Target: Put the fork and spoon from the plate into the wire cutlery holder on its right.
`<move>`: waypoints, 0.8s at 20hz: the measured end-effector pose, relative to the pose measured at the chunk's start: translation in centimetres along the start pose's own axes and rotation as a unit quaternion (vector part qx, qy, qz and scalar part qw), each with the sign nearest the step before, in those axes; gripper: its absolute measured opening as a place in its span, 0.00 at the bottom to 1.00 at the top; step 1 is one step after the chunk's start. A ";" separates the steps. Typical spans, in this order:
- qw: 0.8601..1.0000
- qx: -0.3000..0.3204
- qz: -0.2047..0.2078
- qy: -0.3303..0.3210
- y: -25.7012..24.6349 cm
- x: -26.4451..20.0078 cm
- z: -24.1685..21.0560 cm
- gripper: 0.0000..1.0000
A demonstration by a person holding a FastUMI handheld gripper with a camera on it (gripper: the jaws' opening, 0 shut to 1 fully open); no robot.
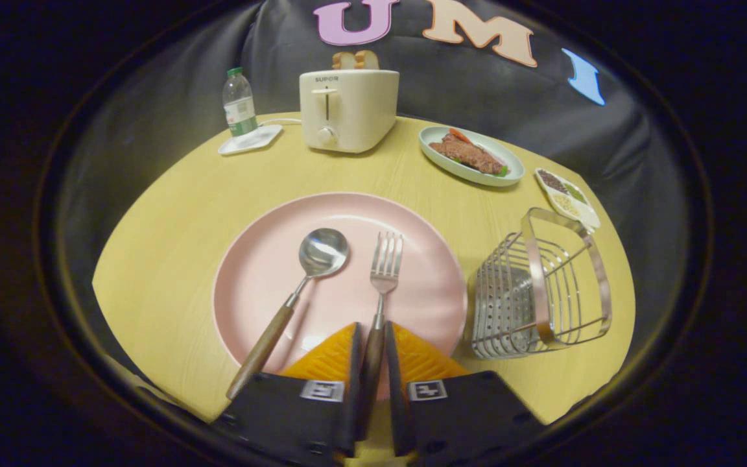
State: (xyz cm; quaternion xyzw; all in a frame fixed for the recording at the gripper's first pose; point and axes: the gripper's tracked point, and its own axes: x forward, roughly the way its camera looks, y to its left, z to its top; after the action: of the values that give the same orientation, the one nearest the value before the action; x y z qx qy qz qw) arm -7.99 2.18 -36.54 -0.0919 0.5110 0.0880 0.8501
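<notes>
Gripper view
Gripper (373, 347): fingers (331, 357) close on either side of the fork's wooden handle, seemingly pressing it (contact looks firm, though the pads hide the exact touch).
Fork (383, 272): lying on the pink plate (263, 259), tines pointing far, handle running near between the fingers.
Spoon (302, 285): left of the fork on the same plate, bowl far, wooden handle slanting near-left over the rim.
Wire cutlery holder (539, 285): just right of the plate, seemingly empty.
Handling: both utensils look stiff and light; the steel necks are likely slippery, so the wooden handle is the better hold.
Far side: toaster (347, 110), bottle (238, 104), dish of food (471, 155).
</notes>
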 end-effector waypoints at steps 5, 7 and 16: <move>1.000 0.001 0.013 0.024 -0.1 -0.2 -0.3 0.10; 0.999 0.003 0.025 0.030 -0.1 -1.1 0.3 0.10; 0.995 -0.032 0.093 0.034 -2.3 -6.8 4.4 0.10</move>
State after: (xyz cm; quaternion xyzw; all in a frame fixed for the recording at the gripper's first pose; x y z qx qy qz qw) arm -6.87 0.67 -28.34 -0.0738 0.5430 0.1799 0.8169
